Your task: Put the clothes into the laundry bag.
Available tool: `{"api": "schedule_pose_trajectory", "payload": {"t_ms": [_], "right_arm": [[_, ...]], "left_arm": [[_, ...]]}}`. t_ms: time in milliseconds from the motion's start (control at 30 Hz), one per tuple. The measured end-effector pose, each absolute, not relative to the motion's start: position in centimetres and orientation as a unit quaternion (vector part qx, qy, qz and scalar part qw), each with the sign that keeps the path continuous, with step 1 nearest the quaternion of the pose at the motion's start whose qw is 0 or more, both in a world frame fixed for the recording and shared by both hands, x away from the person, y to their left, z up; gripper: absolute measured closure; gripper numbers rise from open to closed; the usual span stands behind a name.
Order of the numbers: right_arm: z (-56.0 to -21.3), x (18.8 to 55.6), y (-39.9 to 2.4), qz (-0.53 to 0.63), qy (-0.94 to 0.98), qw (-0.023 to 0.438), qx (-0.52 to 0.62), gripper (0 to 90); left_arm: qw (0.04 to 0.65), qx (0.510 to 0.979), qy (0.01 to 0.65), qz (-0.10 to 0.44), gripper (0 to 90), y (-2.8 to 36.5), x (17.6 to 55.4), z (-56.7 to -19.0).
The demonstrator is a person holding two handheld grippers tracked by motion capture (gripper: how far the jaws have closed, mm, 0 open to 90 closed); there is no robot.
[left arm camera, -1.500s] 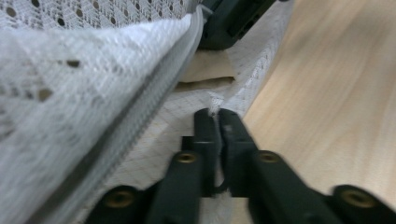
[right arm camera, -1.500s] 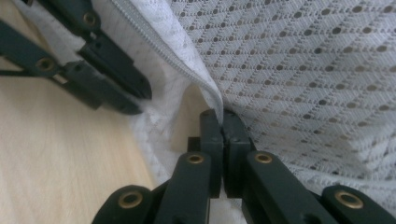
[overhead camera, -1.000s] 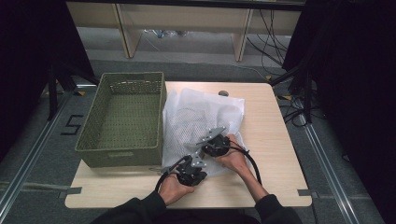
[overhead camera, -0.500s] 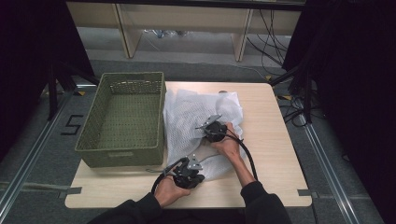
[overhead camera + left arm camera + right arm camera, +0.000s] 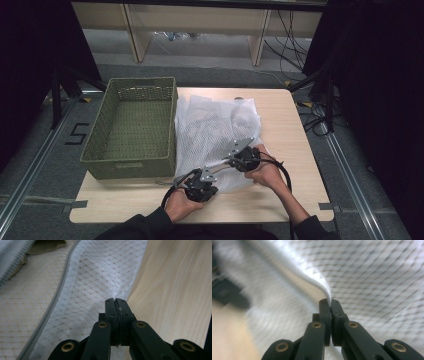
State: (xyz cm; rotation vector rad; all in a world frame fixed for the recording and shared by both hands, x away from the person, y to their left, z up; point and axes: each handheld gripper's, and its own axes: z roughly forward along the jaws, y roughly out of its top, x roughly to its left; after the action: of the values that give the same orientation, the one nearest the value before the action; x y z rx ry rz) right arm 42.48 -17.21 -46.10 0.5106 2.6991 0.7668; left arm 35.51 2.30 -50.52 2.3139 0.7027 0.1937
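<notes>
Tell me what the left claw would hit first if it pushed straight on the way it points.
The left claw is already shut on the mesh bag. Straight on, it would likely push into more of that bag; depth is unclear.

White mesh laundry bag (image 5: 215, 130), diamond-pattern weave, grey zipper (image 5: 53, 302) running along one side. Lies rumpled across the middle of the wooden table, its left edge touching the green basket. Near edge lifted and pinched at two points, fabric tented between them.
</notes>
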Motion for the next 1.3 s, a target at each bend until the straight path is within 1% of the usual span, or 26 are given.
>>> {"api": "schedule_pose_trajectory", "payload": {"t_ms": [33, 167, 233, 333, 400, 433, 467, 500, 533, 567, 633, 700, 733, 767, 867, 1000, 1133, 1200, 1233, 1300], "right_arm": [[-46.2, 42.0, -17.3, 0.261, 0.941, 0.132, 0.172, 90.0], [-48.0, 41.0, -17.4, 0.234, 0.949, 0.124, 0.17, 90.0], [-48.2, 41.0, -17.4, 0.233, 0.951, 0.119, 0.164, 90.0], [-47.9, 41.0, -17.6, 0.244, 0.947, 0.124, 0.171, 90.0], [-47.9, 41.0, -18.0, 0.249, 0.943, 0.122, 0.182, 88.8], [-47.9, 41.0, -18.2, 0.255, 0.942, 0.115, 0.187, 86.5], [-47.9, 40.9, -18.5, 0.262, 0.938, 0.114, 0.198, 82.5], [-47.9, 41.1, -18.8, 0.276, 0.933, 0.108, 0.206, 80.7], [-47.8, 41.0, -19.2, 0.287, 0.927, 0.102, 0.22, 78.7], [-47.6, 41.2, -19.6, 0.297, 0.923, 0.108, 0.22, 75.2], [-47.0, 40.7, -20.2, 0.313, 0.906, 0.105, 0.267, 67.0], [-46.3, 40.8, -21.2, 0.33, 0.901, 0.115, 0.257, 59.4], [-46.1, 40.8, -21.6, 0.34, 0.894, 0.126, 0.263, 55.1], [-45.7, 40.6, -21.9, 0.346, 0.886, 0.126, 0.282, 51.7], [-44.8, 40.5, -23.5, 0.367, 0.87, 0.135, 0.301, 45.4], [-44.1, 40.4, -25.2, 0.381, 0.85, 0.152, 0.33, 42.5], [-44.0, 40.2, -26.3, 0.389, 0.835, 0.174, 0.349, 39.3], [-44.1, 40.1, -26.7, 0.395, 0.829, 0.167, 0.358, 38.6], [-44.0, 39.9, -26.8, 0.394, 0.824, 0.171, 0.368, 38.5], [-44.1, 39.6, -27.2, 0.394, 0.823, 0.17, 0.372, 38.0]], "left_arm": [[0.351, 0.891, 0.281, 0.071, 88.5, 2.3, 35.4, -50.6], [0.344, 0.897, 0.266, 0.083, 87.8, 2.5, 35.2, -50.5], [0.345, 0.895, 0.271, 0.08, 86.4, 2.7, 34.9, -50.5], [0.351, 0.893, 0.271, 0.076, 82.1, 3.1, 34.4, -50.3], [0.357, 0.891, 0.269, 0.077, 75.6, 3.7, 33.9, -49.6], [0.37, 0.887, 0.268, 0.073, 73.0, 4.0, 33.7, -49.3], [0.371, 0.884, 0.275, 0.072, 70.2, 4.5, 33.4, -48.9], [0.381, 0.88, 0.276, 0.067, 67.9, 4.9, 33.0, -48.5], [0.398, 0.874, 0.275, 0.036, 65.5, 5.2, 32.5, -48.2], [0.385, 0.875, 0.283, 0.072, 63.1, 6.0, 32.5, -47.8], [0.391, 0.872, 0.287, 0.073, 59.5, 7.1, 32.2, -47.3], [0.392, 0.867, 0.296, 0.082, 55.6, 8.2, 32.2, -47.1], [0.392, 0.864, 0.303, 0.087, 53.6, 8.6, 32.1, -46.9], [0.4, 0.858, 0.31, 0.084, 52.6, 8.9, 32.0, -46.9], [0.396, 0.856, 0.317, 0.099, 49.2, 10.1, 32.0, -46.6], [0.406, 0.847, 0.327, 0.104, 46.8, 11.4, 31.6, -46.3], [0.403, 0.841, 0.339, 0.121, 44.4, 12.6, 31.5, -46.1], [0.397, 0.841, 0.344, 0.13, 42.1, 13.2, 31.6, -46.3], [0.391, 0.843, 0.344, 0.132, 41.2, 13.5, 31.6, -46.4], [0.394, 0.842, 0.343, 0.131, 40.7, 14.1, 31.7, -46.6]]}}
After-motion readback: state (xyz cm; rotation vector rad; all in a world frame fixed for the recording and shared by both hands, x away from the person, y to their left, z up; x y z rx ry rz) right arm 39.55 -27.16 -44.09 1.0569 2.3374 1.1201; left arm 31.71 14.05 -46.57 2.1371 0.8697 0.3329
